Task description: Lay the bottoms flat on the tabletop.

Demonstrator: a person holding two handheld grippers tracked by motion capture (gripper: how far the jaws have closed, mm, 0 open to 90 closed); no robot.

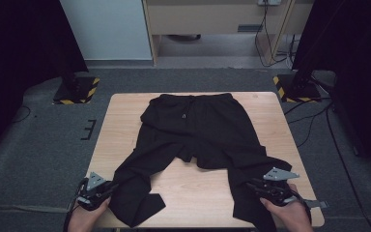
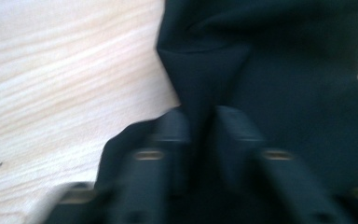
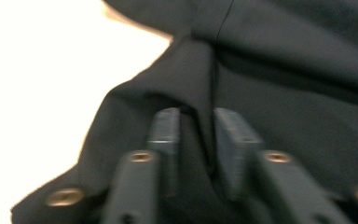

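The black trousers lie spread on the worktop, waistband toward the far edge and both legs running to the near edge. You hold your left gripper at the near left corner, against the outer side of that leg where the cuff end is folded over. Your right gripper sits at the near right corner, on the other leg, whose end hangs over the near edge.

In the left gripper view a ridge of cloth stands between the jaws of the left gripper, which are apart with a gap showing on either side; the blur makes it hard to say if the pads still touch it. In the right gripper view the right gripper is likewise parted around a raised fold, not pressing it.

The risk from here, as I judge it, is snagging. If you draw either gripper back along the fold, a pad could drag the ridge and rumple the leg you just laid out. On the right, the hanging end adds weight; a tug toward the near edge could let that leg slide off the worktop. The folded left cuff may stay doubled unless you flatten it.
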